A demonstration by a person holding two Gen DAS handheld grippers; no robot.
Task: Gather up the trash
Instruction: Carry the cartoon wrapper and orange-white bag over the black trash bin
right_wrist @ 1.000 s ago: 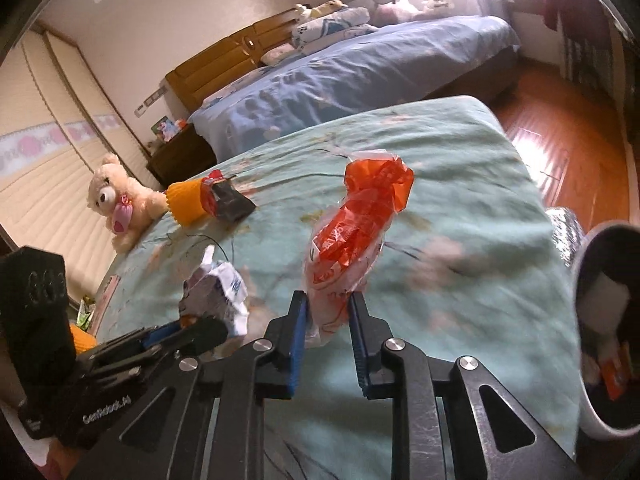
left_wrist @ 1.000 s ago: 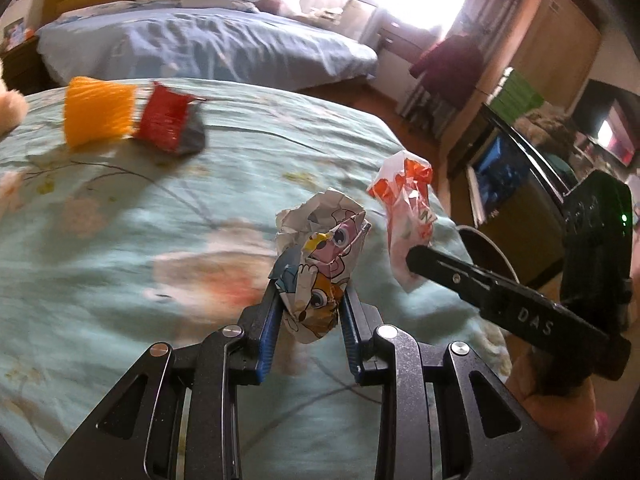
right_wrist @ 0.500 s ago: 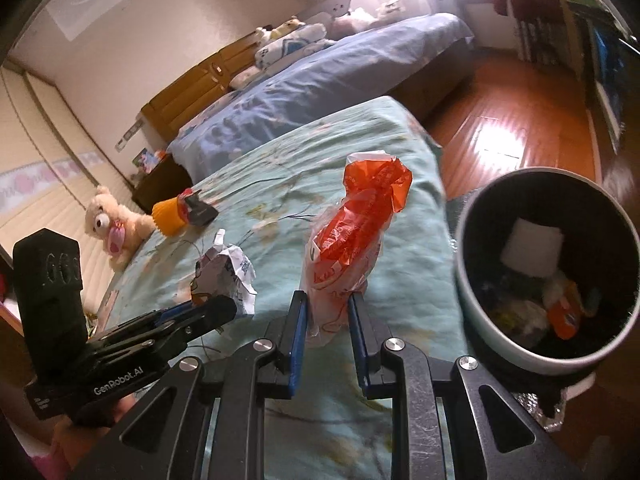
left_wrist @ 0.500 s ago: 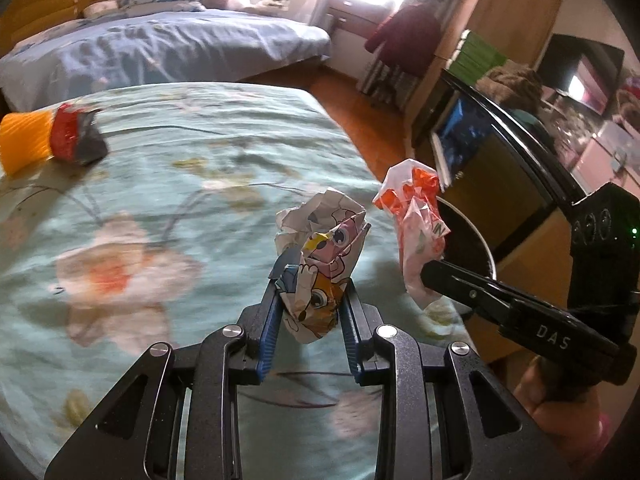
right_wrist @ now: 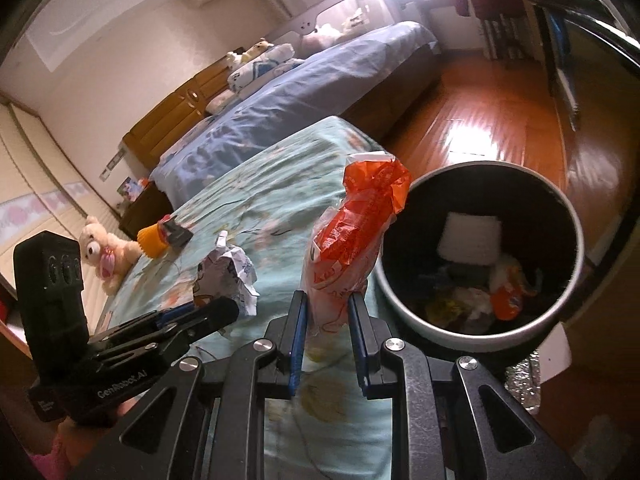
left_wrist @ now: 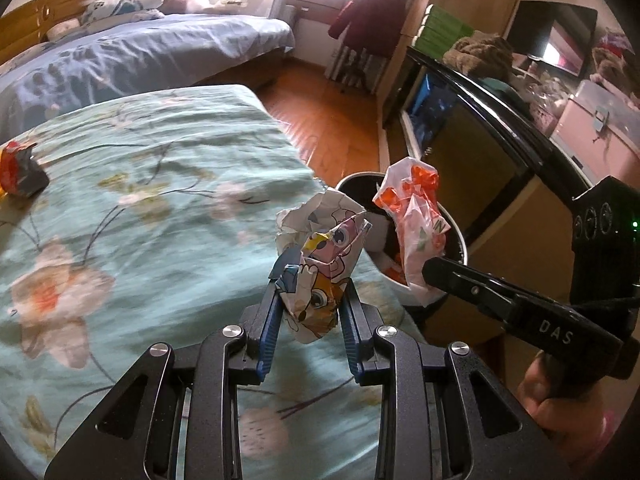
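Observation:
My left gripper (left_wrist: 310, 300) is shut on a crumpled cartoon-print wrapper (left_wrist: 320, 264), held above the teal bedspread's right edge. My right gripper (right_wrist: 327, 304) is shut on an orange and white plastic wrapper (right_wrist: 352, 236), which stands upright between its blue pads. In the left wrist view that orange wrapper (left_wrist: 416, 224) hangs in front of a round trash bin (left_wrist: 456, 236). The bin (right_wrist: 568, 280), dark inside with several scraps at the bottom, stands on the floor just right of the bed. The left gripper (right_wrist: 216, 312) with the crumpled wrapper (right_wrist: 228, 276) shows at the left of the right wrist view.
An orange and red package (right_wrist: 162, 236) and a teddy bear (right_wrist: 104, 252) lie far back on the teal bed (right_wrist: 260, 184). A second bed with blue covers (left_wrist: 120, 60) stands behind. A dark cabinet (left_wrist: 472, 136) lines the right side, with wooden floor (right_wrist: 500, 120) between.
Both grippers have swung right along the bed with their wrappers still held. The trash bin has come into view close ahead, and the orange package has slid to the far left.

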